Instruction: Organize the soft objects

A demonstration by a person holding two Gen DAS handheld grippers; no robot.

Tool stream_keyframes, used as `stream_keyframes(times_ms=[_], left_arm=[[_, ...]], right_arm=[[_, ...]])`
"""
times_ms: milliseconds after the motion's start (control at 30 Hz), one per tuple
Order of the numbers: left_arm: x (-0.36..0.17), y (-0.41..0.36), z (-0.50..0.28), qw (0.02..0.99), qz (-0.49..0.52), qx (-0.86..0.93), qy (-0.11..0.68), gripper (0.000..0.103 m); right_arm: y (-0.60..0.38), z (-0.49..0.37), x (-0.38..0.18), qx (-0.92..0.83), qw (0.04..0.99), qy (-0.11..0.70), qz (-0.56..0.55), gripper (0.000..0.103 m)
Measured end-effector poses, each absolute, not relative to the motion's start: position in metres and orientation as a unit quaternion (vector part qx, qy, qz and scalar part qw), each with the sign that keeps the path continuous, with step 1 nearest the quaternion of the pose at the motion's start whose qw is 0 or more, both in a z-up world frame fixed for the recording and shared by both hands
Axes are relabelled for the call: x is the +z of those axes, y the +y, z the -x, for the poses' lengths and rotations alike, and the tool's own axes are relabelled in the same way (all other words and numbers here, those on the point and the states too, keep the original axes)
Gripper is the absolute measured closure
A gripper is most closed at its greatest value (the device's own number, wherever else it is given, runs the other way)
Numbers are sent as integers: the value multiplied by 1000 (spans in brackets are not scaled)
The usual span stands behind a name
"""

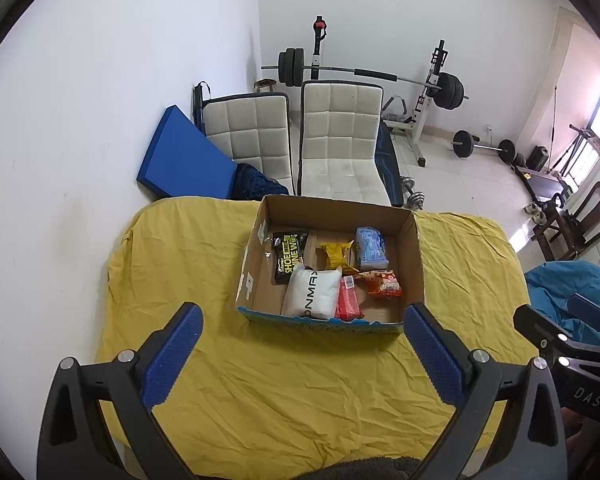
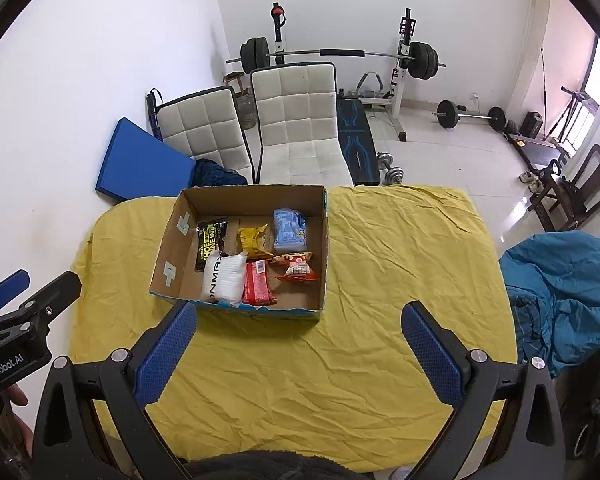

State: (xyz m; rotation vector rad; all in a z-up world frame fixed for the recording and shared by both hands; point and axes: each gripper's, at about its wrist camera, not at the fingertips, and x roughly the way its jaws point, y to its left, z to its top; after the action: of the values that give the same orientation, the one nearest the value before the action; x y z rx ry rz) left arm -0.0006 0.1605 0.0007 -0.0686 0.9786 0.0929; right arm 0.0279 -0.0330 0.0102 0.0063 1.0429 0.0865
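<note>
An open cardboard box [image 1: 414, 252] [image 2: 168, 240] stands on the yellow-covered table. Inside lie several soft packs: a white pack [image 1: 312, 290] [image 2: 223, 278], a red pack [image 1: 348, 298] [image 2: 258, 284], a black pack [image 1: 289, 254] [image 2: 210, 240], a yellow pack [image 1: 336, 254] [image 2: 253, 240], a light blue pack [image 1: 371, 248] [image 2: 289, 229] and an orange snack bag [image 1: 384, 283] [image 2: 298, 267]. My left gripper [image 1: 302, 354] is open and empty, held above the cloth in front of the box. My right gripper [image 2: 300, 350] is open and empty, in front of the box's right corner.
The yellow cloth [image 1: 260, 396] [image 2: 400, 264] covers the table. Two white chairs [image 1: 340, 140] [image 2: 296, 120] stand behind it, with a blue mat [image 1: 180, 152] against the wall and weight gear beyond. A blue cloth heap [image 2: 560, 292] lies at the right.
</note>
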Motion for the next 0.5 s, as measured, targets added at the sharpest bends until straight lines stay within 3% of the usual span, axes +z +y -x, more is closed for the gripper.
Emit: stream_keyframes(times_ms=[500], left_arm=[[1,162,5,880,35,47,470,0]], right_arm=[[-30,-29,11,39,866,498,-4,0]])
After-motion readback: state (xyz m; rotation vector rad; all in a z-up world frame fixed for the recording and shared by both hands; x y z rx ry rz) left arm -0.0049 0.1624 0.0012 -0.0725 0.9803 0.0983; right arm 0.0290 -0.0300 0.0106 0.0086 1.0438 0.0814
